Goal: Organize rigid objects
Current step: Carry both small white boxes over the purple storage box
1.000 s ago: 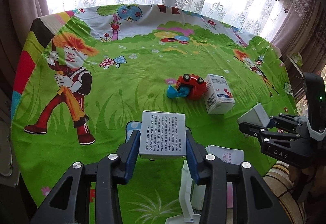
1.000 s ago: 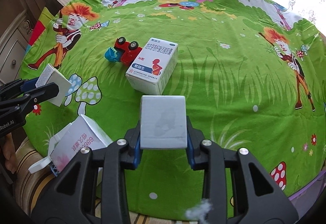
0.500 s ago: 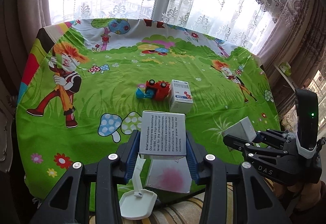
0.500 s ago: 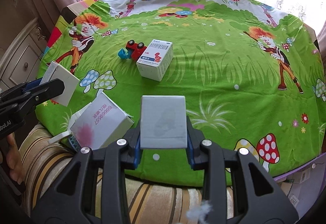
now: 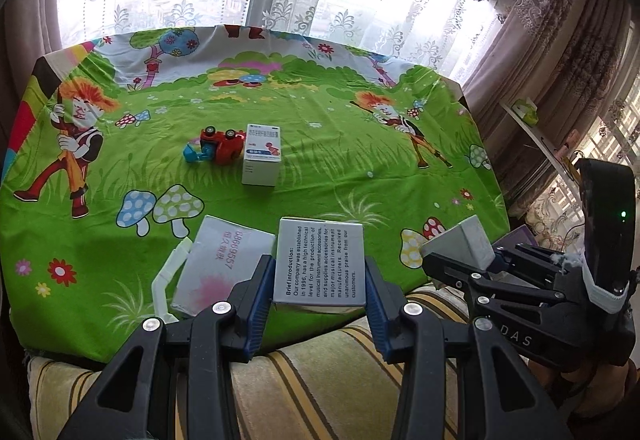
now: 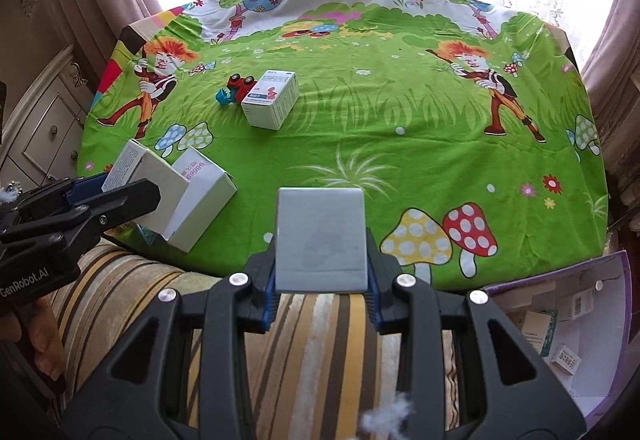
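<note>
In the left wrist view, our left gripper (image 5: 320, 280) holds a grey box with printed text (image 5: 320, 266); its blue-padded fingers (image 5: 256, 300) press on the box's two sides. Just left of the fingers and a little ahead lies a white carton with pink print (image 5: 222, 264) at the near edge of the desk (image 5: 360, 168), which wears a green cartoon cloth. A white plastic piece (image 5: 166, 280) stands against the carton's left side. Well ahead of the fingers, a white medicine box (image 5: 262, 156) stands touching a red toy car (image 5: 222, 144) lying overturned at its left. To the right, our right gripper (image 5: 460, 260) grips a plain grey box (image 5: 458, 248).

In the right wrist view, the right fingers (image 6: 268, 296) clamp the plain grey box (image 6: 322, 240) by its sides. Ahead and to the left sit the medicine box (image 6: 272, 100) and the toy car (image 6: 238, 86). At far left the left gripper (image 6: 132, 196) carries its box (image 6: 144, 184), beside the white carton (image 6: 204, 196). Below the fingers to the right, beyond the desk's edge, an open purple-edged bin (image 6: 600, 320) holds several small boxes. A striped cushion (image 6: 320, 340) lies beneath the fingers.
</note>
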### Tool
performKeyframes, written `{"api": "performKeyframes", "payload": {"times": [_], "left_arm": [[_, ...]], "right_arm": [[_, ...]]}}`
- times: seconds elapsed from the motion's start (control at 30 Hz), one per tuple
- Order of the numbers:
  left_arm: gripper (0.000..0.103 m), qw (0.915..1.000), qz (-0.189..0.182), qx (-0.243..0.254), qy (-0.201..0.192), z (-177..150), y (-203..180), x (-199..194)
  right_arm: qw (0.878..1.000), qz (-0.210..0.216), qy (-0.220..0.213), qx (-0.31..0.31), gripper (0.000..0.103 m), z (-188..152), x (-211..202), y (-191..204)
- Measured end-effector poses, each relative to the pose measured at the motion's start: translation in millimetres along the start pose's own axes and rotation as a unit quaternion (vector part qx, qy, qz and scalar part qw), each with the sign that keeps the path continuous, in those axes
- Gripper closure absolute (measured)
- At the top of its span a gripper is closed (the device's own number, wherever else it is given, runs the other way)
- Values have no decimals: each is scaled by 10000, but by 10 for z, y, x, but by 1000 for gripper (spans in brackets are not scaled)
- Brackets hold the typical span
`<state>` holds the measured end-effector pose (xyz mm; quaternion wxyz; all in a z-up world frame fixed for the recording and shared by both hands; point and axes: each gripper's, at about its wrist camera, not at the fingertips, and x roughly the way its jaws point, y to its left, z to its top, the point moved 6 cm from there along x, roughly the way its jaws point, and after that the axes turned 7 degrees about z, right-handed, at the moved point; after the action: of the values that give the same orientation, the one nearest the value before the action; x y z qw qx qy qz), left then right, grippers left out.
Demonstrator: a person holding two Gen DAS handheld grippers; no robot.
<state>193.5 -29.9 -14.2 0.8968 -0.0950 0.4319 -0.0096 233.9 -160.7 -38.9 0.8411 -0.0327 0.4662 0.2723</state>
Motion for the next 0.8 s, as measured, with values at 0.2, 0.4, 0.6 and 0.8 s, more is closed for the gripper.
{"api": "performKeyframes", "payload": {"times": [0.2,0.4,0.6,0.8], "left_arm": [[59,9988,-287,390,59,-99,-491,-51],[59,9954,-532,775,156,-202,-933,-54],[59,9906,-800,1065,302,-296,-1348,-16],[59,9815,-1098,1508,430,-391,-1863,23]], "right_arm": [[9996,-205,-70,207,65,-202,-279,-302],[9974,-463,-187,523,65,-369,-561,-695],[9934,-733,-317,823,65,-545,-835,-1097],[9864,-1120,-374,1146,65,-793,-1116,-1537]]}}
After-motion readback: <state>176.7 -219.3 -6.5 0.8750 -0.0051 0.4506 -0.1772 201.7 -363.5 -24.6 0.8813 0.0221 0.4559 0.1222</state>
